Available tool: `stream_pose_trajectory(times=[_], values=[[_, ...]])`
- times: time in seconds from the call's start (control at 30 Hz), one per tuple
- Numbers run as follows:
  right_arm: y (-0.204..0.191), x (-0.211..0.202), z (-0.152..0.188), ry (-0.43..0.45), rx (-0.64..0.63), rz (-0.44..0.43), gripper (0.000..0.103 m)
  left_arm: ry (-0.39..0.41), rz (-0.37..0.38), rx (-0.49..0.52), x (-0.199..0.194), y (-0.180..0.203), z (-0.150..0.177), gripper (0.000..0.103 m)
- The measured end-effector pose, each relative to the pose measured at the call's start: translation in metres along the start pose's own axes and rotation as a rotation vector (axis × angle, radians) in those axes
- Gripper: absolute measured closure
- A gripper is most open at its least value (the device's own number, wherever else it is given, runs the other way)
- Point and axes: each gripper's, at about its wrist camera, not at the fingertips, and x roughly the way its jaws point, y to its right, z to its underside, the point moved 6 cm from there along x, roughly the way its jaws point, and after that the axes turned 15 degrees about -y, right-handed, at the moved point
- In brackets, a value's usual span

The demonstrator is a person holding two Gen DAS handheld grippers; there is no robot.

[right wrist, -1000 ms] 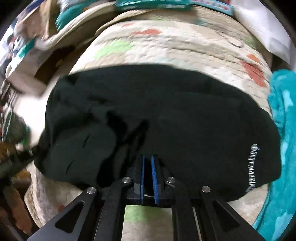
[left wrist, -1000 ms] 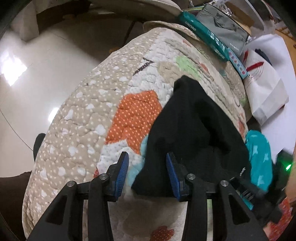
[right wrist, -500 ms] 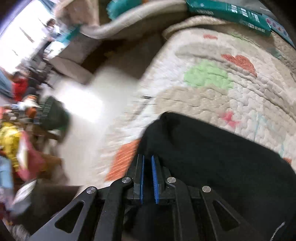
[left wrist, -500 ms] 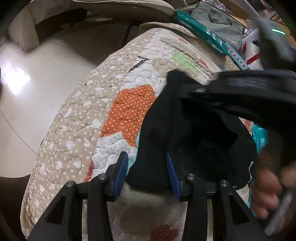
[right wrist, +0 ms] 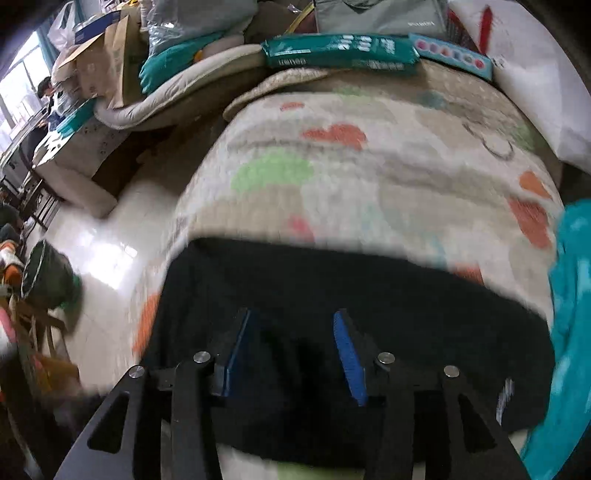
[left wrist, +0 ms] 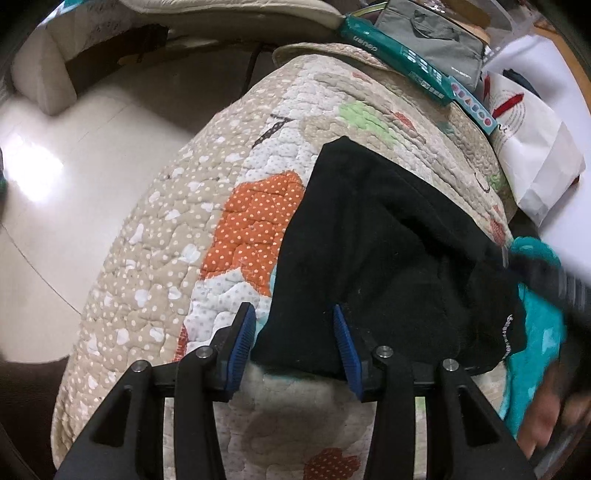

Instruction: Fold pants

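Note:
Black pants (left wrist: pixel 388 251) lie folded on a quilted patchwork cover (left wrist: pixel 184 240); white lettering shows near their right edge. My left gripper (left wrist: pixel 295 347) hangs over the near left corner of the pants. That corner lies flat between the blue pads, which stand apart and do not squeeze it. In the right wrist view the black pants (right wrist: pixel 332 295) spread under my right gripper (right wrist: pixel 291 343). Its jaws are opening, and its pads stand well apart above the cloth with nothing pinched. A blurred hand (left wrist: pixel 546 424) shows at the lower right of the left wrist view.
A teal fleece blanket (left wrist: pixel 535 350) lies right of the pants. A green box (left wrist: pixel 399 55), grey bag (left wrist: pixel 432 26) and white paper bag (left wrist: pixel 528 147) line the far edge. The quilt drops to shiny floor (left wrist: pixel 74 166) on the left, where a dark bin (right wrist: pixel 44 273) stands.
My right gripper, shut a second ago, swept across the pants toward the left, then opened and drew back to the right. The left gripper stayed over the same corner.

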Motion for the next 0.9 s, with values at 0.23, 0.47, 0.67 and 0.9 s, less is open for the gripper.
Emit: stream_pose_trajectory(times=[0.23, 0.47, 0.67, 0.9], values=[[0.012, 0.01, 0.057, 0.013, 0.057, 0.011, 0.053, 0.13, -0.172, 0.108, -0.014, 0.009, 0.002, 0.06], [0.025, -0.004, 0.083, 0.044, 0.078, 0.041, 0.046, 0.188, -0.235, 0.17, -0.024, 0.014, 0.004, 0.059], [0.04, -0.008, 0.09, 0.05, 0.138, 0.022, 0.046, 0.21, -0.278, 0.205, -0.025, 0.017, 0.009, 0.059], [0.059, -0.007, 0.095, 0.051, 0.209, 0.009, 0.045, 0.197, -0.284, 0.201, -0.021, 0.015, 0.009, 0.059]])
